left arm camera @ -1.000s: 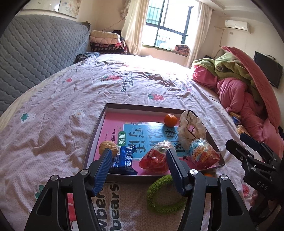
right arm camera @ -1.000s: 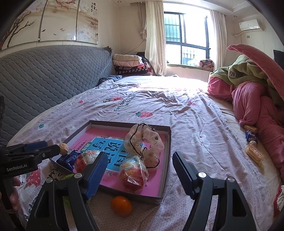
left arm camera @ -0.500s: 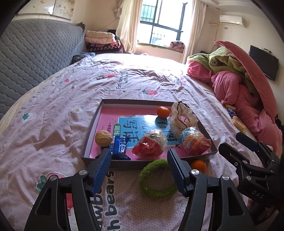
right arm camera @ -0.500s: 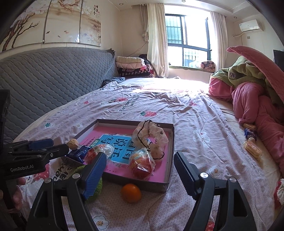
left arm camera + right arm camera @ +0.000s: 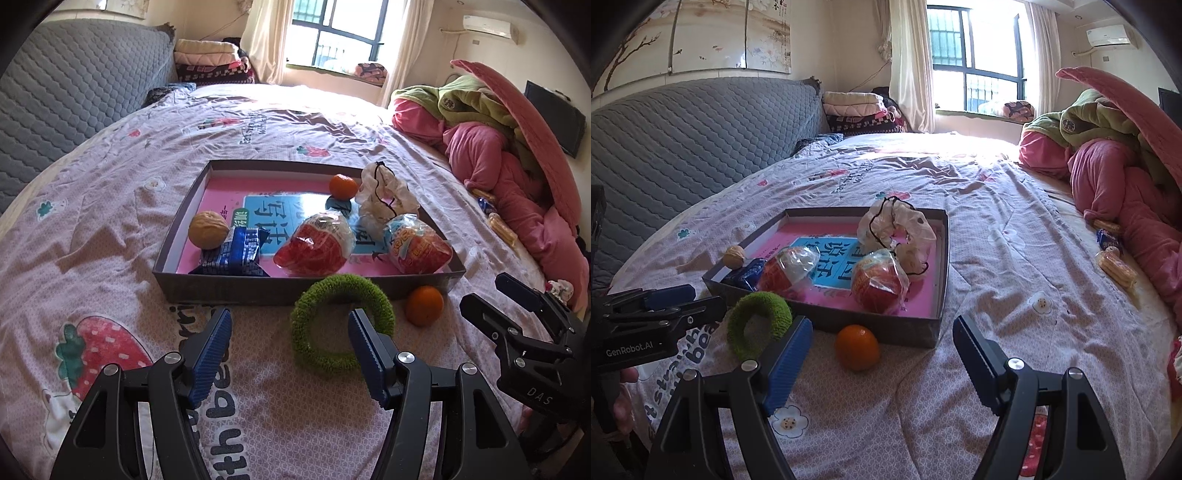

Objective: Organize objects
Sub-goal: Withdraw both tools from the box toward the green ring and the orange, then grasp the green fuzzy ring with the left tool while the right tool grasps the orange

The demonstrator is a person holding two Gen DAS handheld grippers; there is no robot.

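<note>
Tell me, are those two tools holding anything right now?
Nothing is held. The left tool is open above the bedspread, beside the green ring; the right tool is open, with the orange lying untouched ahead of it.

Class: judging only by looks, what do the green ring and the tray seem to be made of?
Green ring: probably plush or chenille fabric; its surface is fuzzy, matte and looped. Tray: likely cardboard; thin, flat, dull brown-grey walls with crisp folded corners.

1. A tray (image 5: pixel 258 291) is set on the bed (image 5: pixel 92 192).
2. A walnut (image 5: pixel 208 229) is found at its nine o'clock side.
3. A ring (image 5: pixel 341 321) and an orange (image 5: pixel 424 305) are laid at six o'clock, outside.
</note>
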